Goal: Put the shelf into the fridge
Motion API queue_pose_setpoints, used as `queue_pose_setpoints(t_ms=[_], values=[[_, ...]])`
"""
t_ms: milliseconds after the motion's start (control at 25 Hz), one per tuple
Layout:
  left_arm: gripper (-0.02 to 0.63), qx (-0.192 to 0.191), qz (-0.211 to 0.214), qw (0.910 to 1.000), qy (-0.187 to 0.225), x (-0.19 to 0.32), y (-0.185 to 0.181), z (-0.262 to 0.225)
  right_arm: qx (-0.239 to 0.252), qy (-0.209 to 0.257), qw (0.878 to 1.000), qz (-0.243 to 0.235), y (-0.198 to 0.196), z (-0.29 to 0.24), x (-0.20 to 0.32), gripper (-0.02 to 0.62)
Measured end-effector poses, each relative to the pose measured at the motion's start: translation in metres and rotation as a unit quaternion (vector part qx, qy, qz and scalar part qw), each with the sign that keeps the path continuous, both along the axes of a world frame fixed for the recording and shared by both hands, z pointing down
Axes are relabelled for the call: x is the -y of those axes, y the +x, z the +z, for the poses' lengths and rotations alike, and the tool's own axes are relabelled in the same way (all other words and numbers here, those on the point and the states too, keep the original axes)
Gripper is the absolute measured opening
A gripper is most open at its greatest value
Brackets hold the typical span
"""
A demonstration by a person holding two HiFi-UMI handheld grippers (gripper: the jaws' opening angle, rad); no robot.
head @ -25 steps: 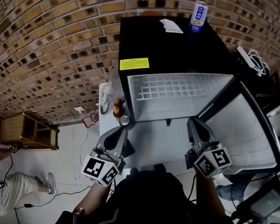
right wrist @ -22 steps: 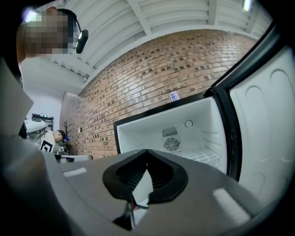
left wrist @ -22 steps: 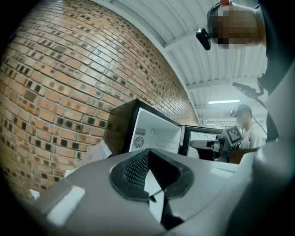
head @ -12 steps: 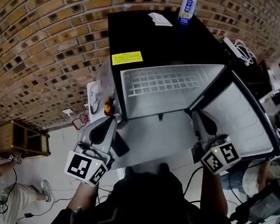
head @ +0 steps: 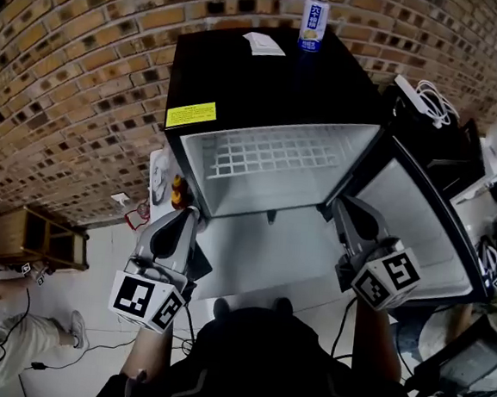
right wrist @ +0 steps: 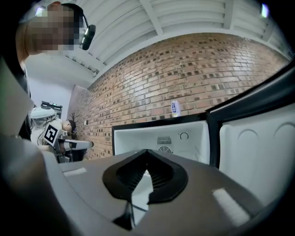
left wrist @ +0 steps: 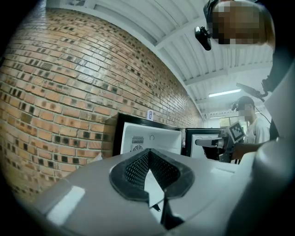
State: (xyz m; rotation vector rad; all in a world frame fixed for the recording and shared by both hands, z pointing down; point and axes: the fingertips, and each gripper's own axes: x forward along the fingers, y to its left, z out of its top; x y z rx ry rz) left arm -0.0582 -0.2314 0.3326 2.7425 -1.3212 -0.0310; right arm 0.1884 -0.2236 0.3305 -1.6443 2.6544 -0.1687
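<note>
Raised and nearer the fridge (head: 241,80) than before, left gripper (head: 188,218) and right gripper (head: 341,212) each pinch the shelf (head: 265,255); keep it level going in.

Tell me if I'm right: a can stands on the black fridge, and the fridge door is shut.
Not quite: the door is open, as the head view shows. The can does stand on the black fridge.
</note>
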Motion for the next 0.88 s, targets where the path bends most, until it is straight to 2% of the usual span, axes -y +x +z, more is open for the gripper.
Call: queue_pose_setpoints(t_ms=[200, 440, 880], values=[[0.002, 0.013, -0.020, 0.9997, 0.001, -0.004, 0.010, -0.001, 0.001, 0.002, 1.000, -0.013, 0.011, 0.001, 0.002, 0.006], [0.002, 0.005, -0.035, 0.9994, -0.004, -0.004, 0.012, -0.002, 0.005, 0.002, 1.000, -0.015, 0.022, 0.004, 0.003, 0.006], [0.002, -0.012, -0.034, 0.9993, -0.010, -0.011, 0.015, 0.001, 0.008, 0.000, 1.000, -0.026, 0.016, 0.009, 0.004, 0.006]])
